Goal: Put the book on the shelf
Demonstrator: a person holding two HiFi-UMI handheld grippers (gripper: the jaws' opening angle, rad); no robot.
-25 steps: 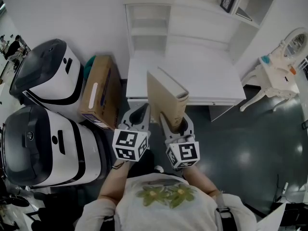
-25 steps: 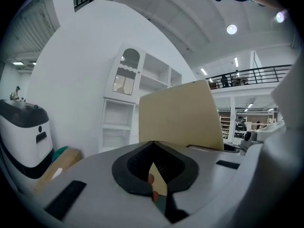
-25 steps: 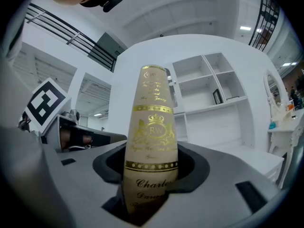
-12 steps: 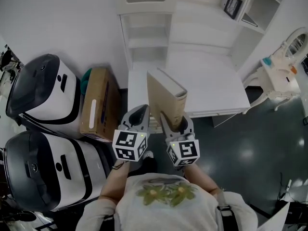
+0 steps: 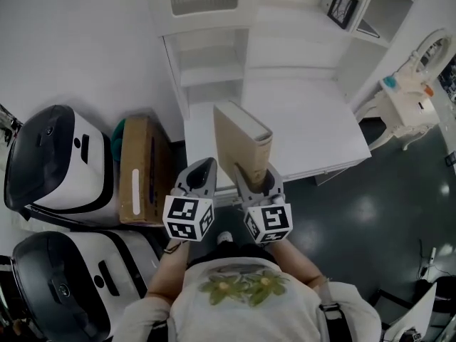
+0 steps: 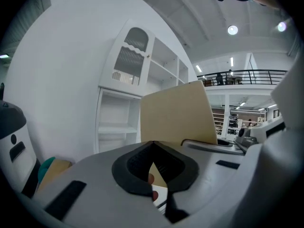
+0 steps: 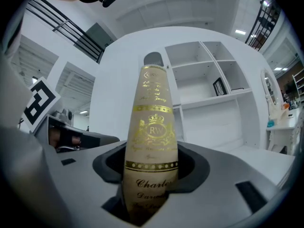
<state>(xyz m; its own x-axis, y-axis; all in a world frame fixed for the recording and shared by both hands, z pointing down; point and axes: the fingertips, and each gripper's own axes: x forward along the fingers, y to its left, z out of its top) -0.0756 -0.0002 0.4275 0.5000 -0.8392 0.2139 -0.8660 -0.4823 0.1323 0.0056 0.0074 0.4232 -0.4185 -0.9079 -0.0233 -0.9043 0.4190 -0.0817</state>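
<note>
Head view shows the book standing upright, tan cover to the left and pale page edges on top, its lower end gripped by the right gripper. In the right gripper view the jaws stand wide apart, with the gold-printed spine filling the gap and their dark pads closed against its sides. The left gripper sits just beside the book on its left, not touching it. In the left gripper view its jaws meet at the tips with nothing between them.

From above, the book rises over the front edge of a white desk. Beyond the desk stands a white shelf unit with bare shelves, and a small dark picture frame leans in a compartment further right.

To the left of the desk a cardboard box stands on the floor beside two large black-and-white machines. A white chair is at the far right.
</note>
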